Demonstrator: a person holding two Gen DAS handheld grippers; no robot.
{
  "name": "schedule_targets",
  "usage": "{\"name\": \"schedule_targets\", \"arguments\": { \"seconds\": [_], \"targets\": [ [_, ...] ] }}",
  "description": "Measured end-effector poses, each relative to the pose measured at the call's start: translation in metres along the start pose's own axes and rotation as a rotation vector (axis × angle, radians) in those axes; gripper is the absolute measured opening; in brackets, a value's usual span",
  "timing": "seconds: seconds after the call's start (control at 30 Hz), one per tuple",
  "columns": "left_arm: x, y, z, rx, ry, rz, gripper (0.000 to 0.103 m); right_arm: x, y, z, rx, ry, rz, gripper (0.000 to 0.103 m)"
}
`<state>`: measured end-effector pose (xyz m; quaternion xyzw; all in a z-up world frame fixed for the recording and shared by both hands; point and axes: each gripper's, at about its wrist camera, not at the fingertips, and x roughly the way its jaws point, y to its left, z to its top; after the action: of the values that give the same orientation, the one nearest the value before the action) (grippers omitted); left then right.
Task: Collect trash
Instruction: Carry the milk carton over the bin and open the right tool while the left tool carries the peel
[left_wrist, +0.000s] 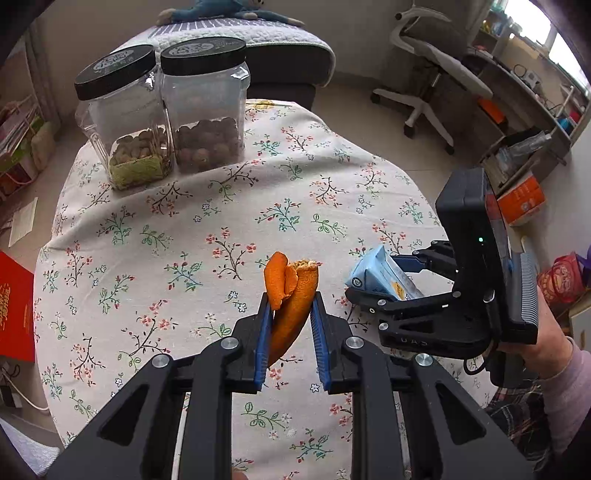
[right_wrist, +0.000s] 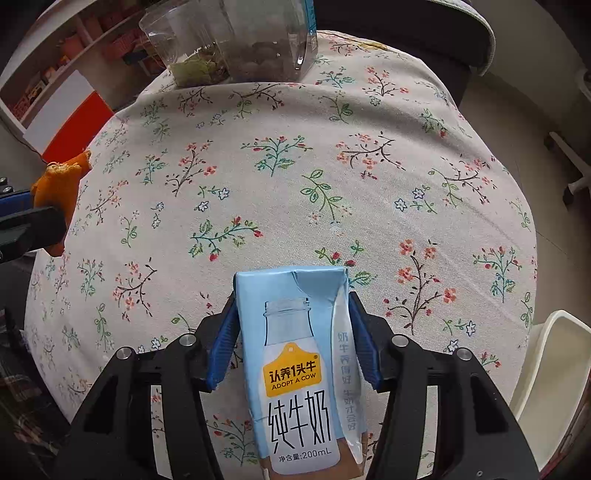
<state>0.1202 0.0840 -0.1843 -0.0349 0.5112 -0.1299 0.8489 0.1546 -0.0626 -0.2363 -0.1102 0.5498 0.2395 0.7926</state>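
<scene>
**Spotter:** What does your left side show?

**Operator:** My left gripper (left_wrist: 290, 314) has its jaws drawn in around a curled strip of orange citrus peel (left_wrist: 289, 295). The blue pads (left_wrist: 263, 332) press it from both sides, leaving only the gap the peel fills. The peel stands upright between them, its torn pale top poking above the fingertips, lifted over the floral-print cloth covering the round table (left_wrist: 184, 229). I also see that peel (right_wrist: 61, 184) at the far left edge of my right camera.

**Spotter:** And the right?

**Operator:** My right gripper (right_wrist: 291, 332) has its jaws partly closed on a pale blue milk carton with a bottle picture and a yellow label (right_wrist: 295, 369). Both blue pads (right_wrist: 221, 343) lie flat against the carton's narrow sides. The left camera shows the same carton (left_wrist: 384, 275) held off the cloth, just right of the peel, with my right hand (left_wrist: 546, 332) behind the black gripper body.

**Spotter:** Anything else on the table?

**Operator:** At the far edge stand two clear plastic jars with black screw lids, side by side and touching. The left jar (left_wrist: 125, 118) holds brownish nuts over a green layer; the right jar (left_wrist: 207, 110) holds dark round nuts. Beyond them I see a grey striped cushion (left_wrist: 240, 33) with a blue plush toy (left_wrist: 221, 11) lying on it, and a white office chair (left_wrist: 432, 62) stands by the shelves.
</scene>
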Motion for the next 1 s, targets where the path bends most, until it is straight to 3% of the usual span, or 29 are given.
{"name": "schedule_targets", "arguments": {
  "seconds": [0.23, 0.43, 0.63, 1.0],
  "targets": [
    [-0.023, 0.022, 0.008, -0.114, -0.126, 0.09, 0.021, -0.064, 0.019, 0.026, 0.041, -0.256, 0.007, 0.053],
    [-0.05, 0.023, 0.014, -0.16, -0.275, 0.185, 0.021, -0.106, 0.026, 0.034, 0.067, -0.442, -0.036, 0.052],
    [-0.074, 0.017, 0.02, -0.186, -0.399, 0.245, 0.021, -0.129, 0.023, 0.03, 0.091, -0.528, -0.058, 0.052],
    [-0.095, -0.016, 0.029, -0.181, -0.542, 0.311, 0.021, -0.163, 0.002, 0.015, 0.171, -0.645, -0.114, 0.053]
  ]
}}
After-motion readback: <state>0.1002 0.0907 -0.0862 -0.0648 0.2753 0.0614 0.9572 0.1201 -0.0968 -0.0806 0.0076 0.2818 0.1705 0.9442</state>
